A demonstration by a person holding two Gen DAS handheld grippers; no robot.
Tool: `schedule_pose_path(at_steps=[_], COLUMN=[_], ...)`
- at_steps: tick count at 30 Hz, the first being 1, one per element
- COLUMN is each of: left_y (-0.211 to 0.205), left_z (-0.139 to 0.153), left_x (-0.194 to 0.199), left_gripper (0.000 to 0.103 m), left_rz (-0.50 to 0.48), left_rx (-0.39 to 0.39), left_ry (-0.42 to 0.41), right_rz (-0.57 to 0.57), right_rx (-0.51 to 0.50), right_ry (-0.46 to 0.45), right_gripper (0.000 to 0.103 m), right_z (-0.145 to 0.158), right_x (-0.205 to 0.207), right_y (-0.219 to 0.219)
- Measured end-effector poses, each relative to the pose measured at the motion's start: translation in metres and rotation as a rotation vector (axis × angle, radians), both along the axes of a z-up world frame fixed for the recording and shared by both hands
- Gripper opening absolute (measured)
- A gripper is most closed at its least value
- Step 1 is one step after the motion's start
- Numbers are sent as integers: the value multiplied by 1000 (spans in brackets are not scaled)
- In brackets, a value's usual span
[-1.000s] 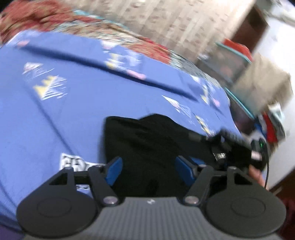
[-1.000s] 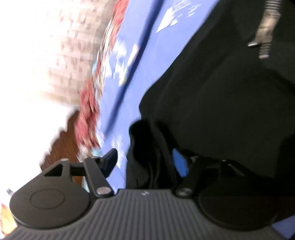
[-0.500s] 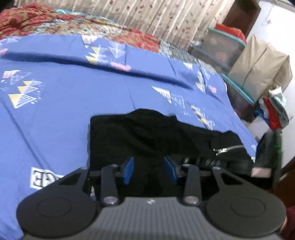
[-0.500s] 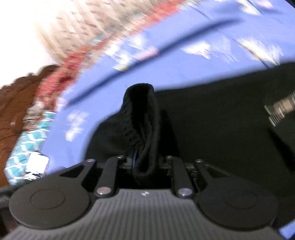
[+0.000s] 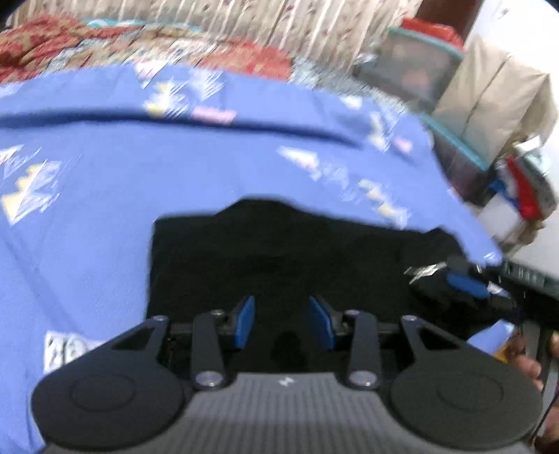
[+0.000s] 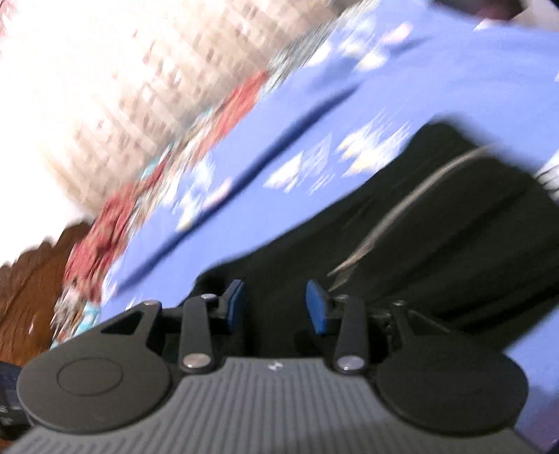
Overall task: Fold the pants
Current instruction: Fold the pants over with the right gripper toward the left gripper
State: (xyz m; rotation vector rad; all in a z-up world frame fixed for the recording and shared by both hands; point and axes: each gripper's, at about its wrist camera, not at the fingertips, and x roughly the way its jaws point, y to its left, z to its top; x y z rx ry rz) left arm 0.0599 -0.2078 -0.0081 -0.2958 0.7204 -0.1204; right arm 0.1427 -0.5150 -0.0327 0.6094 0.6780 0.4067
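Note:
The black pants lie folded into a flat block on the blue patterned bedsheet, with a silver zipper at their right end. My left gripper is open over the near edge of the pants, with nothing between its blue pads. My right gripper is open and empty over the black pants, whose zipper runs diagonally. In the left wrist view the right gripper shows at the pants' right end. Both views are motion-blurred.
A red patterned blanket and curtains lie beyond the sheet. Storage boxes, a beige bag and clothes stand off the bed's right side. A wooden headboard shows in the right wrist view.
The right gripper let go of the bunched black cloth and opened, swinging away. The left gripper's jaws widened a little from half a second ago.

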Motion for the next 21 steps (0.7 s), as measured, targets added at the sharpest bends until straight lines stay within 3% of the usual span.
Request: schedule_pose_path(at_steps=[2,4,7,11,14,15,16,18,21], left_y=[-16,-34,-61,-81,-94,-98,-102,-103,-92], left_z=[1,-8,-21,-39,-66,-69,-67,-58,-30], left_x=[12,25,47,74,95,95,95,100,98], left_gripper=[35,35,35,35,35,36,36,35,36], left_rz=[-35,-74,-121,-114,-145,-154,-161,-154,-127], left_rx=[1,6,48,96,174,205,233,232,129], left_ry=[-11,1,25,41,154,148,152,188,206], right_rz=[-95,-187,-297,-340,-310,-294,-279,-262,-230], right_rx=[-16,-29,-52,-27,12,23,16,-46,-55], right_ry=[-27,-49,-34,23,82,94,104,117,46], right_gripper=[45,53,59,68,68,62,39,15,13], right_z=[5,6,-2,-22,-41,-44,-46,-39,-14], right_x=[-9,-17,-20,-19,-13,-10,-8,-10,-18], right_y=[-28,-56,-80,-95,-104,-100,-97,-89,-80])
